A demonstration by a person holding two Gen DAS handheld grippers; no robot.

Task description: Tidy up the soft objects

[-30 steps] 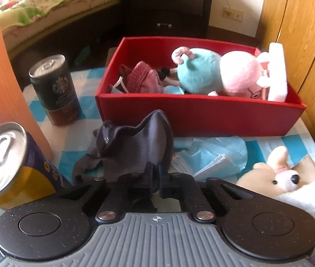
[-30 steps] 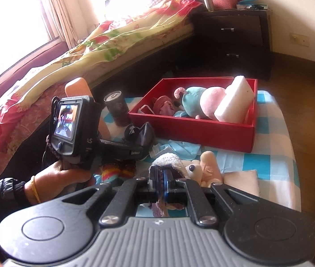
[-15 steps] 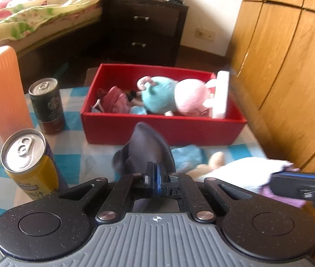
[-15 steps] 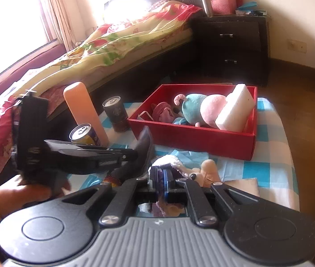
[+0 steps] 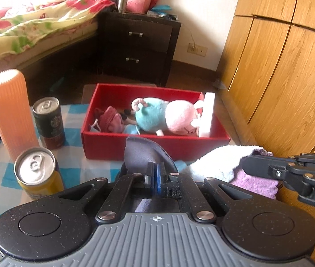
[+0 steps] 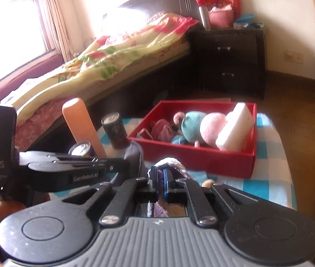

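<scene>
My left gripper (image 5: 156, 175) is shut on a dark grey cloth (image 5: 144, 153), held up just in front of the red box (image 5: 157, 148). In the box lie a teal-and-pink plush (image 5: 166, 118), a pink knitted item (image 5: 110, 120) and a white sponge block (image 5: 208, 113). My right gripper (image 6: 160, 178) is shut on a fluffy white-and-purple cloth (image 6: 170, 162), also raised short of the box (image 6: 190, 155). The left wrist view shows that cloth (image 5: 224, 162) in the right gripper (image 5: 249, 166) at right. In the right wrist view the left gripper (image 6: 126, 165) is to the left with the grey cloth (image 6: 135, 155).
On the checked tablecloth (image 5: 72, 115) left of the box stand an orange ribbed bottle (image 5: 10, 109), a dark can (image 5: 48, 122) and a yellow can (image 5: 37, 171). A beige plush (image 6: 207, 183) peeks out under the right gripper. A bed, a dark nightstand (image 5: 139, 44) and a wooden wardrobe (image 5: 279, 66) surround the table.
My left gripper has risen with the grey cloth, lifting it off the table and nearer the box. The right gripper has hardly moved and still grips the fluffy cloth.
</scene>
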